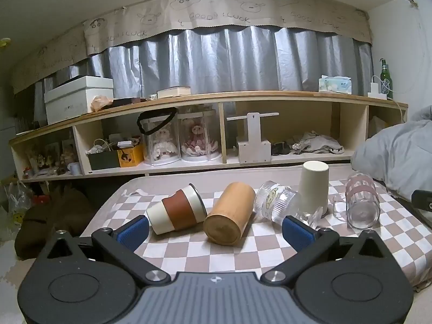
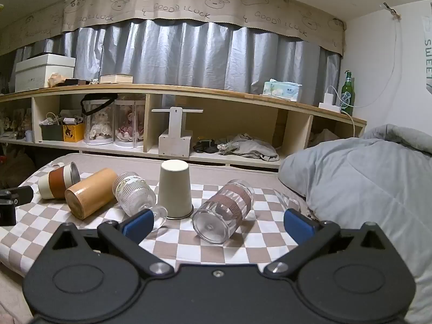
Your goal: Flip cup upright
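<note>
Left gripper (image 1: 216, 228) and right gripper (image 2: 218, 221), both spread wide and empty, face five cups: four lying, white cup (image 2: 175, 189) inverted.

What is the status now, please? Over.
Left gripper open, empty. Right gripper open, empty. Five cups on checkered cloth: four on sides, cream cup inverted. Nothing blocking.

Grey curtains (image 2: 189, 54) are hanging under a beige valance (image 2: 189, 5) reading "GOOD LUCK". A long wooden shelf unit (image 2: 216, 91) is running along the wall, a green bottle (image 2: 347, 93) standing at its right end. A grey duvet (image 2: 364, 178) is lying at right.
</note>
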A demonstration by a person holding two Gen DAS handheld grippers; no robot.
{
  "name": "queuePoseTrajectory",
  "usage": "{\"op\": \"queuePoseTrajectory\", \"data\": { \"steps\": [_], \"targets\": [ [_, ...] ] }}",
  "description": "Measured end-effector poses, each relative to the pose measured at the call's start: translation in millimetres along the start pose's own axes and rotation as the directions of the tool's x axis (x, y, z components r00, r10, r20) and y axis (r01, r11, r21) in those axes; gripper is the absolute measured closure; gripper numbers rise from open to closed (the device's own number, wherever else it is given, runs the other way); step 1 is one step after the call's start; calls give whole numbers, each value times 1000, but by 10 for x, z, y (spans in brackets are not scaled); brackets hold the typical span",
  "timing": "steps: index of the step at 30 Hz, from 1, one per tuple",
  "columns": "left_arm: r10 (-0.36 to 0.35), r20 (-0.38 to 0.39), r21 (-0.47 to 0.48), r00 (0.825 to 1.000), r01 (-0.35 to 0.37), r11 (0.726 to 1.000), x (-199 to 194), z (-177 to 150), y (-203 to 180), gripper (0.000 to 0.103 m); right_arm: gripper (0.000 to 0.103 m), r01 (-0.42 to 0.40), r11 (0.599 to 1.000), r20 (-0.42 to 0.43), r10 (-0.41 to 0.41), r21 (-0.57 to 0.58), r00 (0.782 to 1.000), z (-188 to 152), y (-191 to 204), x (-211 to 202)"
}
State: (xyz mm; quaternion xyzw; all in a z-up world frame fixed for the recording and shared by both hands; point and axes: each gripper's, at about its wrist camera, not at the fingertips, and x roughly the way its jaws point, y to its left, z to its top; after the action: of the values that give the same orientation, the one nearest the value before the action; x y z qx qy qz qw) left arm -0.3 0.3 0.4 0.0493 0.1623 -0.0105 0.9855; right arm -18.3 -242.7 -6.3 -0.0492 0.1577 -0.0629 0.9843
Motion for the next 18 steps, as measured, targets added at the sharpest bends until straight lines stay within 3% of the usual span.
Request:
{"op": "queuePoseTrajectory", "data": {
  "steps": [10, 18],
  "targets": [
    [0, -10, -8, 1000, 0, 1000, 37, -121, -8, 0, 0, -1, 1000, 2, 1, 0, 1000, 1, 8, -11],
    [-7, -24, -19, 1000, 6, 1000, 36, -21, 8, 0, 0, -1, 1000, 1, 1, 1, 1000, -6, 0, -7]
  ]
}}
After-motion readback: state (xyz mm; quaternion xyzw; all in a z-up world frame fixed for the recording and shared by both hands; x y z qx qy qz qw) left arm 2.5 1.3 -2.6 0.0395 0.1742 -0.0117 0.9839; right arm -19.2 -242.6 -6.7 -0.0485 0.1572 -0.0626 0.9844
